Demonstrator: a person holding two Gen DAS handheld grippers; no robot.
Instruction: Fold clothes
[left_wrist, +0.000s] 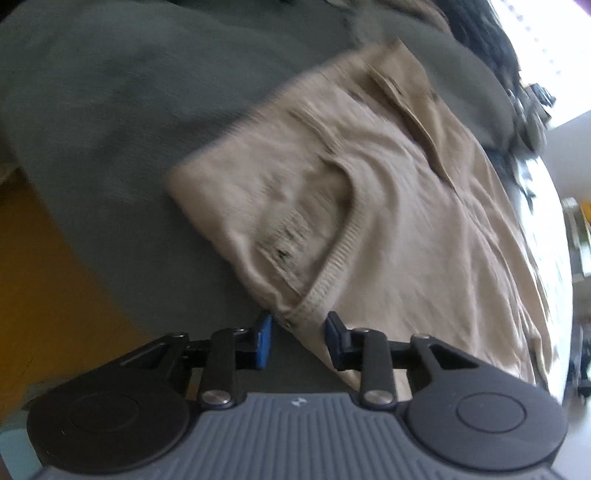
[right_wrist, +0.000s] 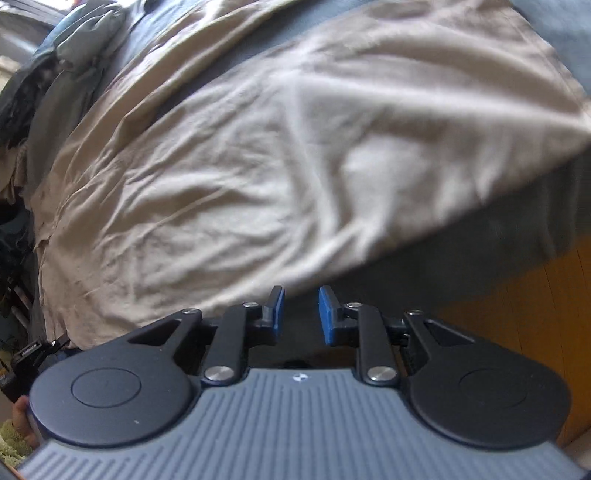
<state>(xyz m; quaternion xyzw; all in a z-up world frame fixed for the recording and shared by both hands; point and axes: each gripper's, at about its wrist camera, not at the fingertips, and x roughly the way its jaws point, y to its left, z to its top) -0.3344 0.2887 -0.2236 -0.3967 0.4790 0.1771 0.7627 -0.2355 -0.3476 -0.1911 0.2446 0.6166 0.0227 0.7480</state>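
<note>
A beige shirt (left_wrist: 369, 206) lies spread flat on a grey sheet (left_wrist: 110, 110) that covers what looks like a bed, with yellow-brown floor (left_wrist: 48, 277) showing past its edge. The left tool (left_wrist: 299, 332) hangs at the shirt's ribbed collar (left_wrist: 332, 266), its blue pads parted a little with the collar's corner just at the gap; no pad visibly presses the cloth, so it seems to have hold of nothing. In the right wrist view the right tool (right_wrist: 301, 312) sits at the near edge of the shirt's crumpled body (right_wrist: 240, 166), jaws narrowly parted and empty, the cloth just ahead of the tips. The step in hand looks like lining up both tools on one long side before a first fold. Next, each tool likely needs to close on the cloth edge, pinching only the shirt and not the sheet, then lift together and carry that side across
</note>
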